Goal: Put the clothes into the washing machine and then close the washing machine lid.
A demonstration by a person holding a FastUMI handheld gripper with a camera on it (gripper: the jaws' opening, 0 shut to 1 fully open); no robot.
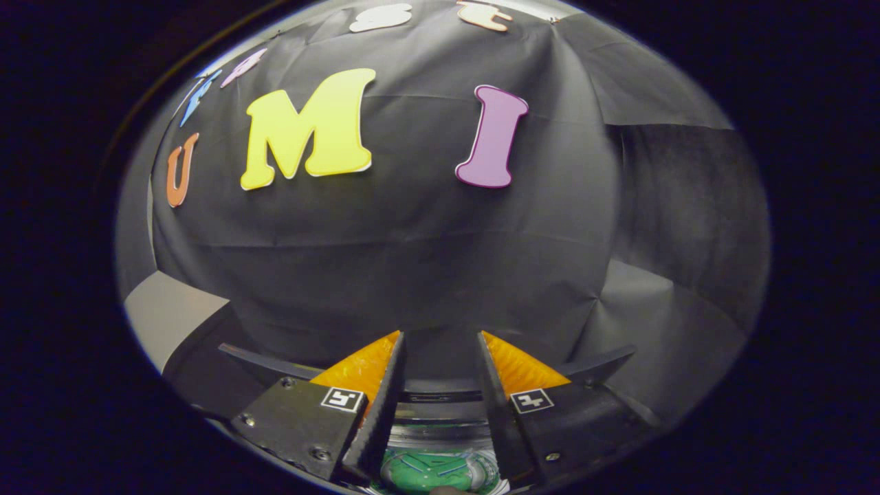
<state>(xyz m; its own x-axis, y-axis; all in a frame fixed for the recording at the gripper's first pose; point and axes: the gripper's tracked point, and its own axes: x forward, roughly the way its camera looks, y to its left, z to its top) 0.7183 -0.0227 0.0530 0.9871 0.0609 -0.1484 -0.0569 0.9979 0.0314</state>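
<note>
One gripper [440, 344] with two fingers [385, 399], standing apart with nothing between them. Two square marker tags [342, 399], one on each finger base, at 7 and 5 o'clock of the gap. One washing machine rim [440, 397] at 6 o'clock. One green patterned item [430, 474] lies below it, kind unclear.

Gripper [440, 340] held level, fingers [385, 399] spread apart, nothing between them

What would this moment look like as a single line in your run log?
gripper: open, holding nothing | aim: black booth wall | below fingers: green thing, unclear | clothes: not grasped
</note>
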